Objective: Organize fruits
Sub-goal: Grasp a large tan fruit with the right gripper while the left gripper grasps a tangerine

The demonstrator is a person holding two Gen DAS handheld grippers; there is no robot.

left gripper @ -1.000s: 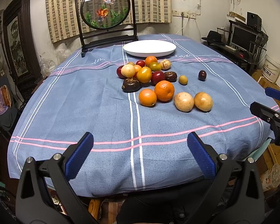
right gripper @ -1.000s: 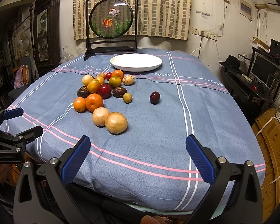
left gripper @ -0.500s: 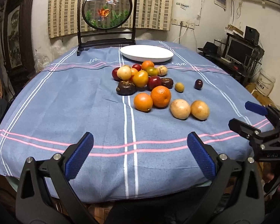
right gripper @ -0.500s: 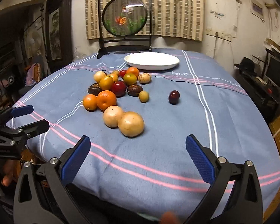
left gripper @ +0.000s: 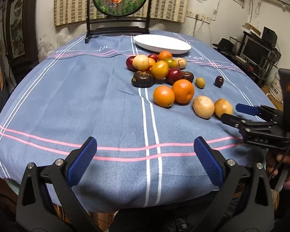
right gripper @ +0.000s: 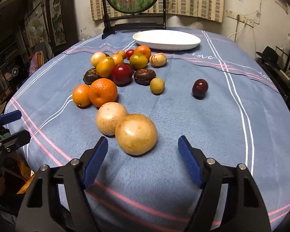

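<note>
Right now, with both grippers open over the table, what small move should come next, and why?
Probably ease the right gripper forward around the nearest tan fruit. Its jaws stand open just short of that fruit, roughly centred on it. The white plate is empty, and the left gripper sits farther back.

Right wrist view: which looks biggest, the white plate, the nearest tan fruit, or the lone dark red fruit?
1. White plate, widest though farthest.
2. Nearest tan fruit, enlarged by nearness.
3. Lone dark red fruit.

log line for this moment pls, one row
right gripper: open, nearing tan fruit | left gripper: open, holding nothing, at table edge | white plate: no fruit on it
</note>
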